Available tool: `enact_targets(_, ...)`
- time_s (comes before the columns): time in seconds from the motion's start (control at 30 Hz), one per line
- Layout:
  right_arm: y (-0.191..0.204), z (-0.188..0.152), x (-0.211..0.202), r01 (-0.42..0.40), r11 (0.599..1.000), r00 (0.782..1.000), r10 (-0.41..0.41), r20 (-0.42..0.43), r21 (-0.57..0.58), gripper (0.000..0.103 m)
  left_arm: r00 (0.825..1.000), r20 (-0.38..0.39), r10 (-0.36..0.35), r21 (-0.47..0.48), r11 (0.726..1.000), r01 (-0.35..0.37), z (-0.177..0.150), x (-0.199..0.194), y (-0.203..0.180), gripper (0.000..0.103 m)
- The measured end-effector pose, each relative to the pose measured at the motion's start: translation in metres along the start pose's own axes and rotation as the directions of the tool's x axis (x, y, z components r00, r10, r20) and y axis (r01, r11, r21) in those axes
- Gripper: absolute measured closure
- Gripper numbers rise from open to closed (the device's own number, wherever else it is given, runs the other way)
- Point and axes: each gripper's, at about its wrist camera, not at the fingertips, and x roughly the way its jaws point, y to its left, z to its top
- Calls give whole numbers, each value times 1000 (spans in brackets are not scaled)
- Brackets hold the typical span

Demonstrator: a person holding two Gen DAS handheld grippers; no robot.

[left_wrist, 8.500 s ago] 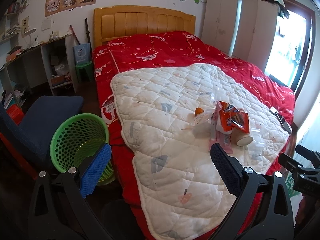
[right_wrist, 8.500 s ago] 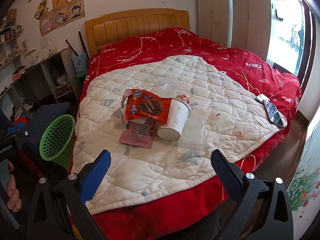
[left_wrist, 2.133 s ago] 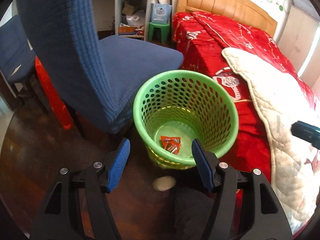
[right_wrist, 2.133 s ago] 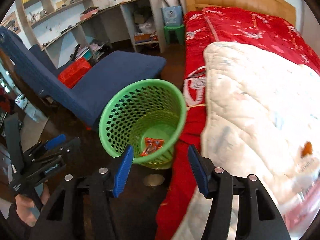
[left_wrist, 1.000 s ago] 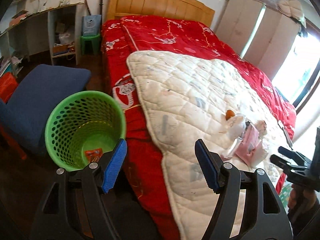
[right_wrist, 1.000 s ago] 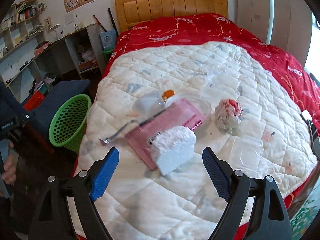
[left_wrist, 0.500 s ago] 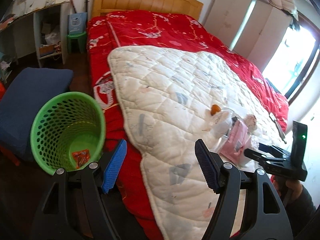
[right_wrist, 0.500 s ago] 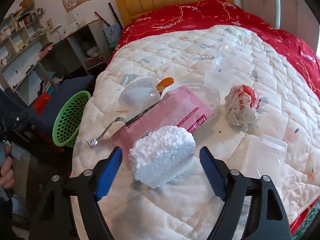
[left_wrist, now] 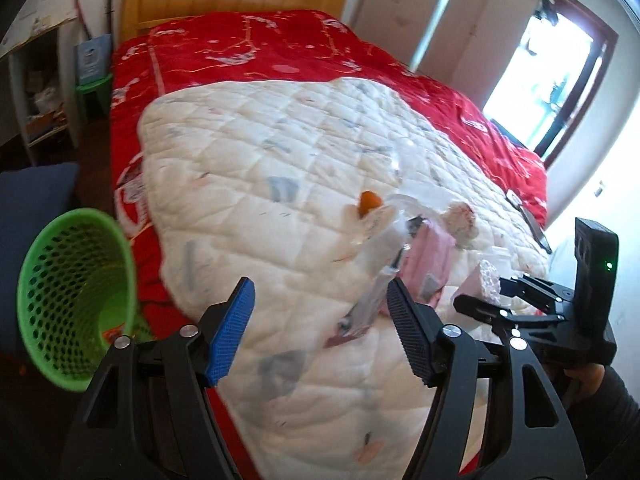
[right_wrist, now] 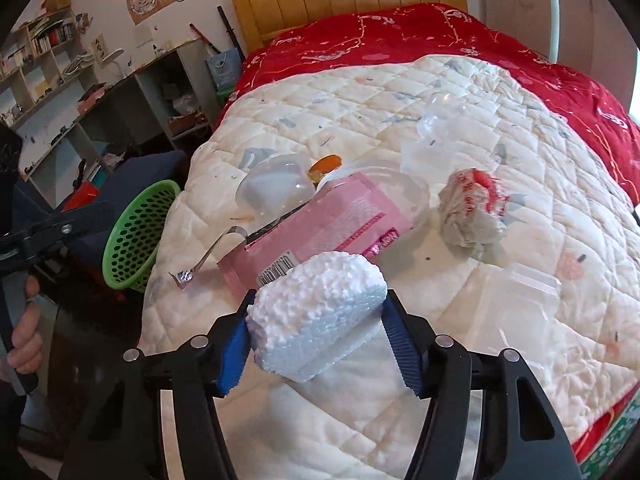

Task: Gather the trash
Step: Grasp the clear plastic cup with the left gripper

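My green mesh trash basket stands on the floor at the left, beside the bed, with an orange wrapper in its bottom. My left gripper hangs over the white quilt, its jaws apart with nothing between them after just closing a little. Further right the litter lies together on the quilt: a clear plastic lid, a pink packet, a crumpled paper wrapper. My right gripper has just been closing, and its pads now press both sides of the white foam block.
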Motion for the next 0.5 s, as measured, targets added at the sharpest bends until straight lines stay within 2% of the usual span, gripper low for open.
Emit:
enact_targets(0.17, -9, -3, -14, 13, 999, 1000, -13, 19, 35, 44, 999, -10, -46, 76, 996, 47, 13, 22, -26, 43)
enact_targets(0.5, -22, -9, -27, 32, 997, 999, -35, 35, 70, 44, 996, -86, -36, 185, 981, 51, 26, 76, -55, 43)
